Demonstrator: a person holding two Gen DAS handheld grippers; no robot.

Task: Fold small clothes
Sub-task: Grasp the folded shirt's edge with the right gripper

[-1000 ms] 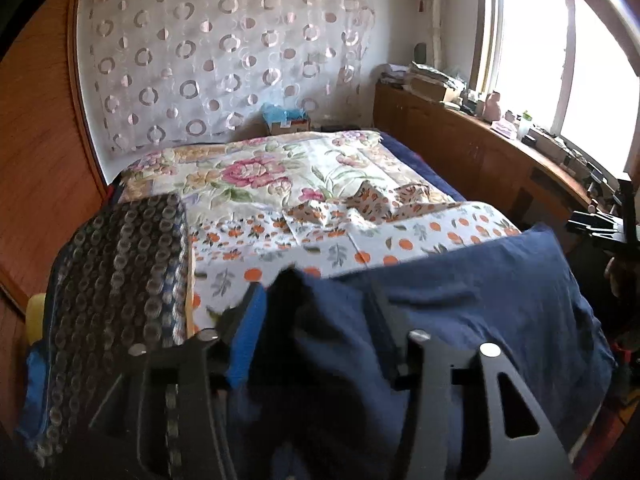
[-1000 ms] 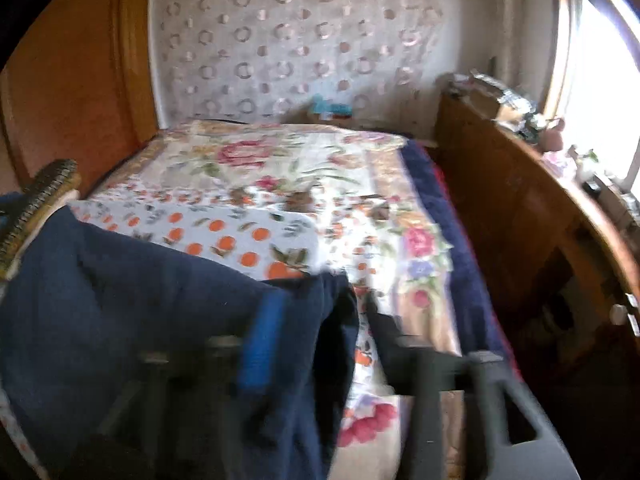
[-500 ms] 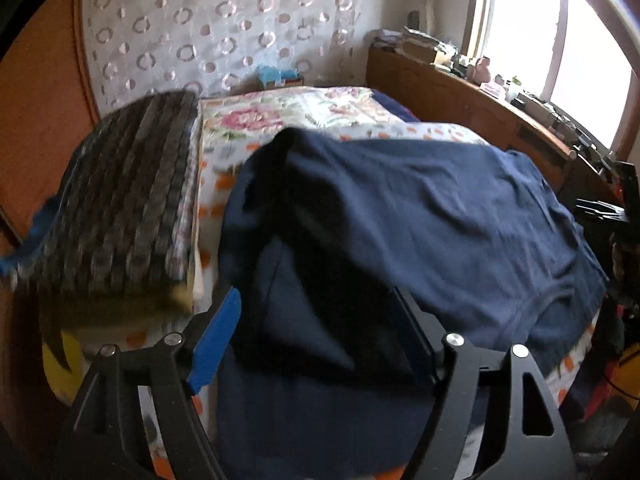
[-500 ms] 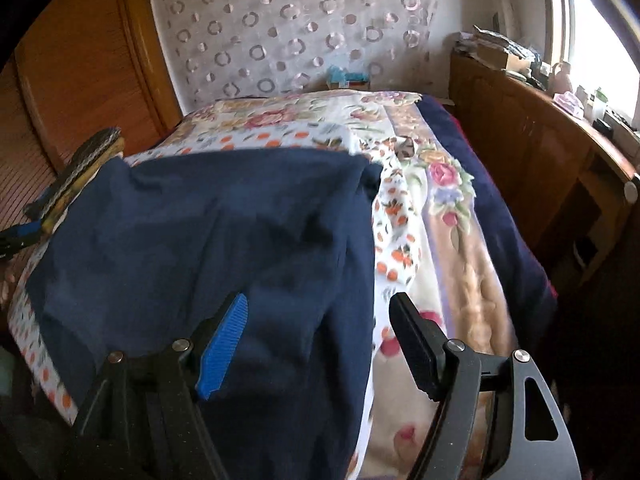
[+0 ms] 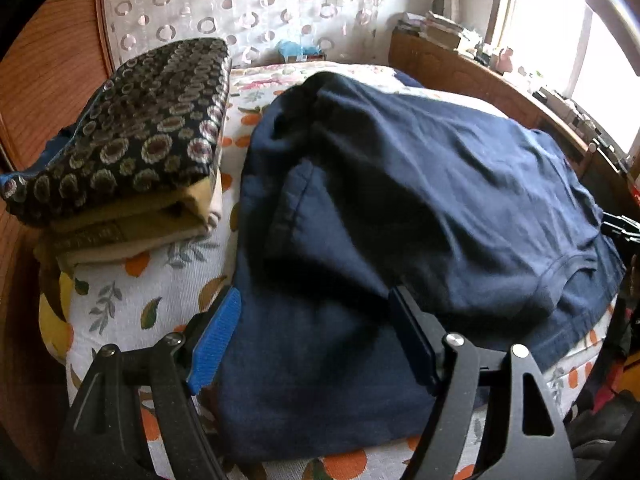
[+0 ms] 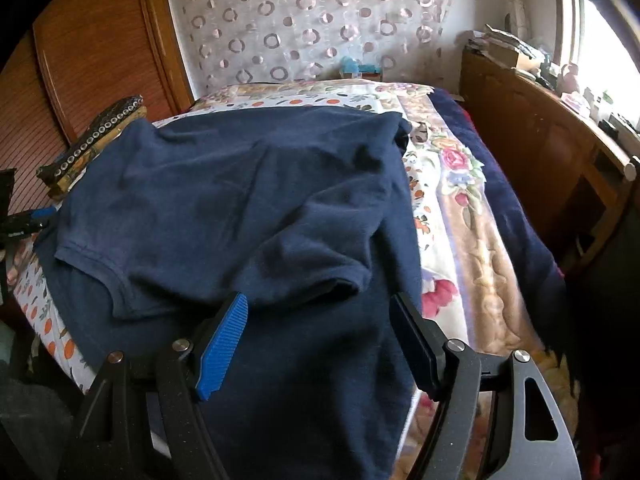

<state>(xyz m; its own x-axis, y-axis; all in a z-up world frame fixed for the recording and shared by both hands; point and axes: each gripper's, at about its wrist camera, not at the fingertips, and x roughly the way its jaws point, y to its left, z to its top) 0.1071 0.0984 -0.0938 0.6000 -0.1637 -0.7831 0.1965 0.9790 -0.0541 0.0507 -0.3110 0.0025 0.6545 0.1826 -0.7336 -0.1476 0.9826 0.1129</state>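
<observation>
Both pairs of fingers stand spread wide and hold nothing — the left gripper (image 5: 316, 336) and right gripper (image 6: 320, 340) hover just above the navy T-shirt (image 5: 400, 200), which lies across the bed (image 6: 460, 208). A stack of folded clothes (image 5: 132, 160) sits at ten o'clock. A second ago both grippers pinched the shirt's edge — now it is released and laid down.

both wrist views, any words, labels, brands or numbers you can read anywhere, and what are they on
None can be read.
The tan label on the folded clothes stack bears marks too blurred to read.
The navy t-shirt shows no print in either view.
The books and boxes on the wooden ledge are too small to make out.
</observation>
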